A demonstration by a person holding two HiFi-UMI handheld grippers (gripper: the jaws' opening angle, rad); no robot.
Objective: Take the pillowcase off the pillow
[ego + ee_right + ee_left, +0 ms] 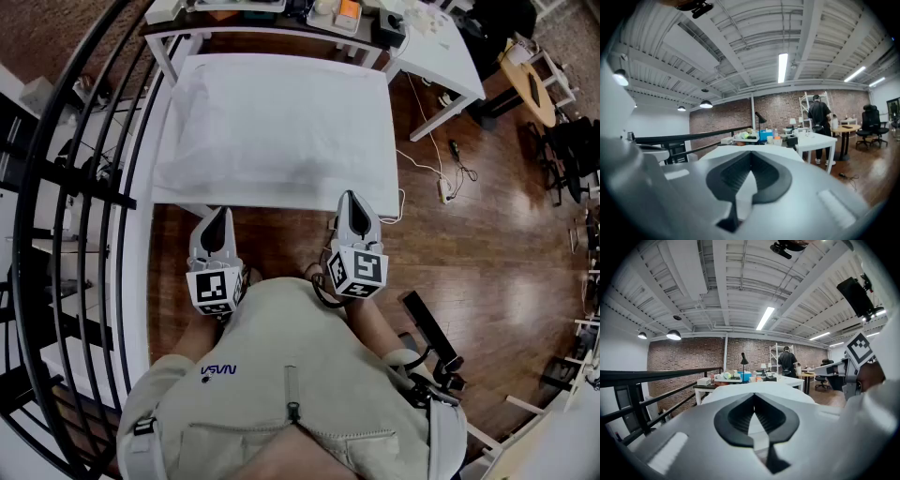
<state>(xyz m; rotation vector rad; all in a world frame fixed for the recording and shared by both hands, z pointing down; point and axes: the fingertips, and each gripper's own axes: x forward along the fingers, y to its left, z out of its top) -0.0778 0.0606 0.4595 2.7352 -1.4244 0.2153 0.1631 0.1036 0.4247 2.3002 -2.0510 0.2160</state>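
A white pillow in its white pillowcase lies flat on a white table. My left gripper hovers just short of the table's near edge, left of centre, jaws shut and empty. My right gripper is at the near edge toward the right corner, also shut with nothing in it. Both point away from me toward the pillow. In the left gripper view the closed jaws aim level over the pillow. The right gripper view shows the same, tips together, pillow beyond.
A black metal railing runs along the left. A cluttered white desk stands behind the table, with cables and a power strip on the wood floor at right. A person stands far back by the shelves.
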